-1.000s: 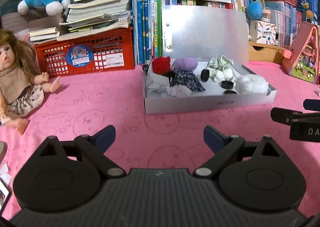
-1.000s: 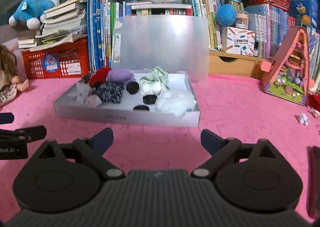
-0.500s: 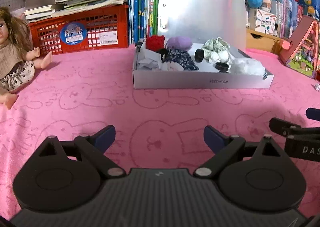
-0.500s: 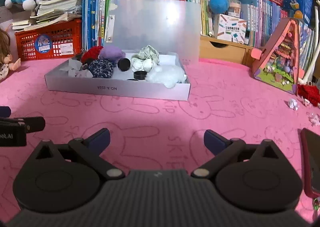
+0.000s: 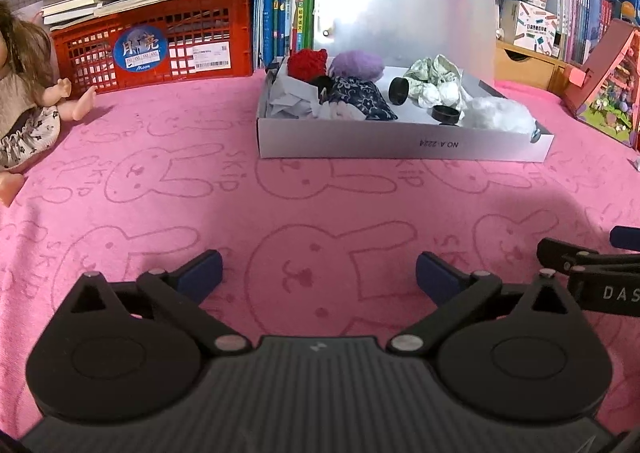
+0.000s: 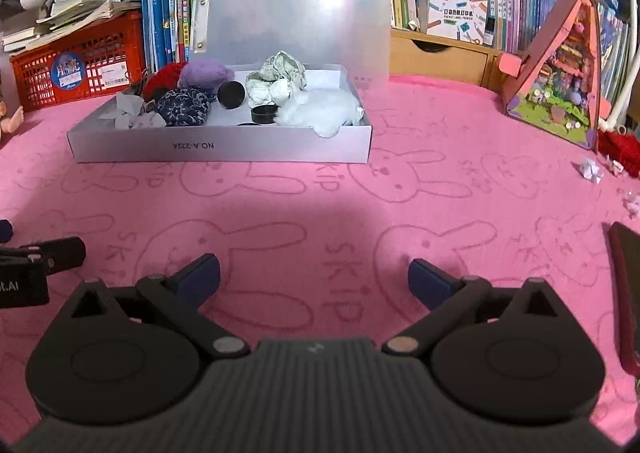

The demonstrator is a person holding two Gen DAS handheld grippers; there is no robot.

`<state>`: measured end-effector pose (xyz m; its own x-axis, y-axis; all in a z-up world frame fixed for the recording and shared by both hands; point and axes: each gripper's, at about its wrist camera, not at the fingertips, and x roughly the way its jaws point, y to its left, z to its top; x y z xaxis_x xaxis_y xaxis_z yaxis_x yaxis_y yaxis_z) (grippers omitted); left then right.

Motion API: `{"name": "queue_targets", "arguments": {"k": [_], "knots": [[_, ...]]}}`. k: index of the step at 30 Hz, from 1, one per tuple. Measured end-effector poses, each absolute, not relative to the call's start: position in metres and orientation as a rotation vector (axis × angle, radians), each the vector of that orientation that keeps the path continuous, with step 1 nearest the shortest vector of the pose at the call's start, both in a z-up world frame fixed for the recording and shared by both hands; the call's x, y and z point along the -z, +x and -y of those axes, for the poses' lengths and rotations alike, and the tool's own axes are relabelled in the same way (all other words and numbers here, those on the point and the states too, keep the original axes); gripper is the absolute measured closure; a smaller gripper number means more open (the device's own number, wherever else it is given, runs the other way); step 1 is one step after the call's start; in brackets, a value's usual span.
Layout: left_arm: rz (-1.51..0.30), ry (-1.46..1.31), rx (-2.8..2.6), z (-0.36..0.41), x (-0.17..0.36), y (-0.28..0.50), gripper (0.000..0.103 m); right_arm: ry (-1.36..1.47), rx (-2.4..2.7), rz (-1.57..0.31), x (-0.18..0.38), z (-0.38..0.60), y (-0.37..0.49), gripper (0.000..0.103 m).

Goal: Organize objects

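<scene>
L gripper (image 5: 318, 273): jaws wide apart, nothing between, low over pink bunny-print cloth (image 5: 200, 193). R gripper (image 6: 314, 273): same, jaws spread, empty; its tip shows at right edge of L view, so the two sit side by side.

Ahead, centre: grey box (image 6: 218, 147), lid upright at back, on the cloth, well apart from both grippers.

Contents, L to R:
- crumpled grey paper (image 6: 130, 111)
- red fluffy item (image 5: 306, 63)
- purple fluffy item (image 6: 206, 73)
- navy floral cloth (image 6: 182, 107)
- 2 black caps (image 6: 231, 95)
- crumpled greenish-white wad (image 6: 280, 77)
- white fluff (image 6: 320, 113), at R end.

Surrounds: red crate (image 5: 160, 49) w/ books, doll (image 5: 24, 93) far L, pink toy house (image 6: 556, 73) R, paper scraps (image 6: 592, 169) nearby.
</scene>
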<state>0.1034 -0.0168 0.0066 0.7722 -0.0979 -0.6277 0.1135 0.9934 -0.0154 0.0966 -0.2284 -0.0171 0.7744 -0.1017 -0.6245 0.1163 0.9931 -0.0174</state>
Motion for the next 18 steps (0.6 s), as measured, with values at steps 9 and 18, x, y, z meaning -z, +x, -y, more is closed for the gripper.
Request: {"name": "queue_targets", "arguments": {"k": [9, 18], "knots": [[-0.684, 0.038, 0.106, 0.0207, -0.0058, 0.1037, 0.0, 0.038, 0.112, -0.68, 0.0176, 0.2308, 0.0969, 0.0], [-0.685, 0.031, 0.066, 0.0228, -0.0056, 0.1025, 0.0, 0.04, 0.111, -0.68, 0.0177, 0.231, 0.0968, 0.0]]}}
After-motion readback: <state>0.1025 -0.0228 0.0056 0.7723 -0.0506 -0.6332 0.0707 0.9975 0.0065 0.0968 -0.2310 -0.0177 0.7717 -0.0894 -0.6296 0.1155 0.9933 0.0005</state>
